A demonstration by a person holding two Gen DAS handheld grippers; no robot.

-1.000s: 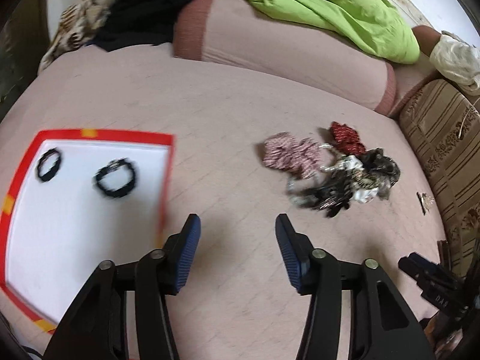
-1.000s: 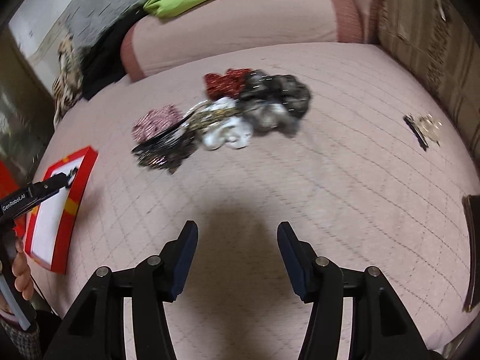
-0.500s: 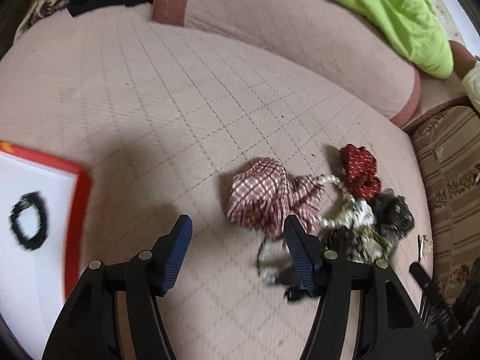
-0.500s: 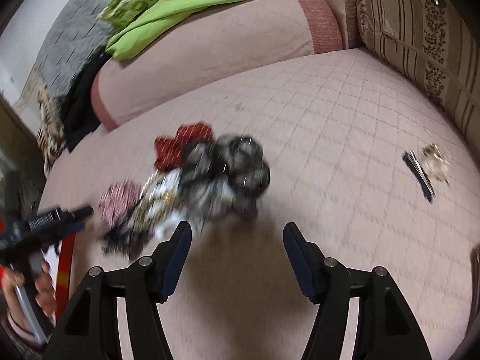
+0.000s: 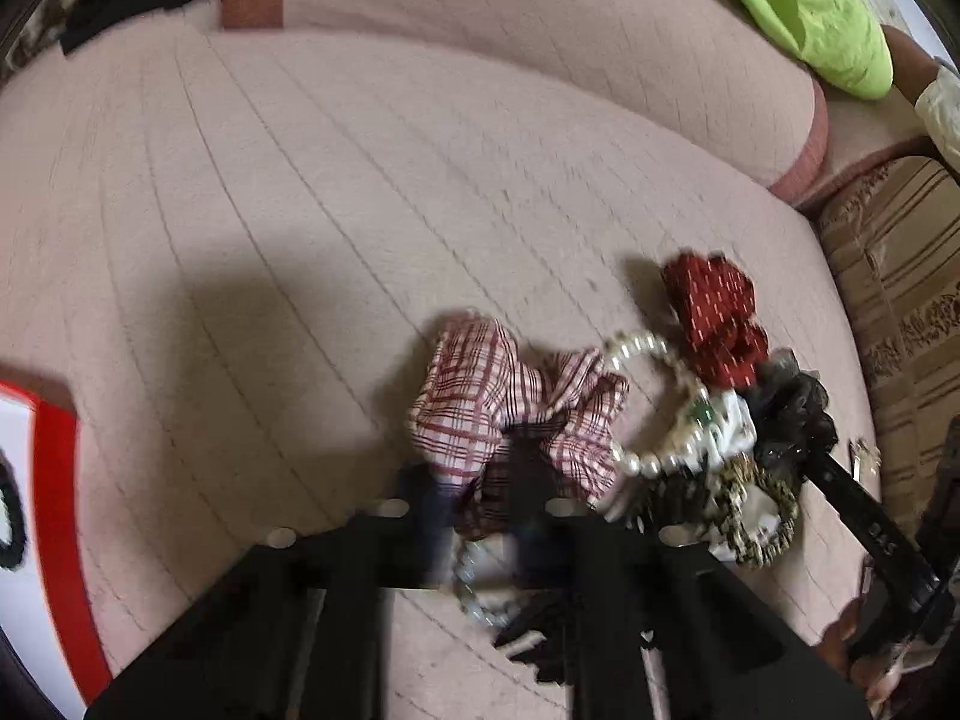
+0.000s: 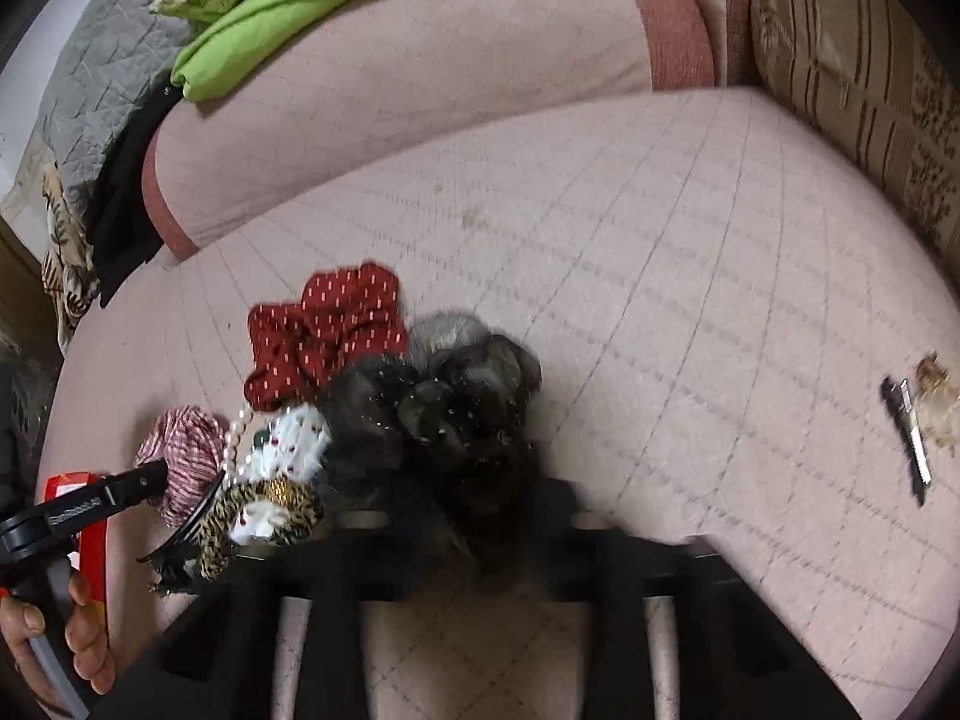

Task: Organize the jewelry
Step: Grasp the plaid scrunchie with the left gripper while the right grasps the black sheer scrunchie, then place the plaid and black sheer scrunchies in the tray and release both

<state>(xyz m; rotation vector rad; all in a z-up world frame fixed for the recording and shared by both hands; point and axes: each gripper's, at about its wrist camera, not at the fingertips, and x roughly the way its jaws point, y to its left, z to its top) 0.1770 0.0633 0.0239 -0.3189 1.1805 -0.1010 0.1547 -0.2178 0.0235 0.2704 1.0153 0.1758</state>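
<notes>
A pink quilted cushion (image 5: 300,210) carries everything, with a bolster (image 6: 390,96) along its far edge. At its left edge lies a white tray with a red rim (image 5: 57,480), and a black ring (image 5: 9,528) rests inside it. Toward the right half of the cushion sits the jewelry pile (image 6: 360,420): a red dotted scrunchie (image 6: 324,336) farthest back, a dark sheer scrunchie (image 6: 456,396) in front of it, a plaid scrunchie (image 5: 498,408) on the tray side, a pearl bracelet (image 5: 654,414) curling between plaid and red, and a leopard-print scrunchie (image 6: 264,510) at the near side. A hair clip (image 6: 909,438) lies well apart, near the right edge.

The left gripper (image 5: 480,510) is low over the plaid scrunchie, its jaws blurred but apparently narrowed around the fabric; whether they pinch it cannot be told. The right gripper (image 6: 474,516) is down at the dark scrunchie, and its jaw state cannot be told through the blur either.

The step in hand looks like picking from the pile. Next, each claw would need a firm bite on a single piece, lifting clear without dragging the tangled pearls, then carrying it to the tray.
</notes>
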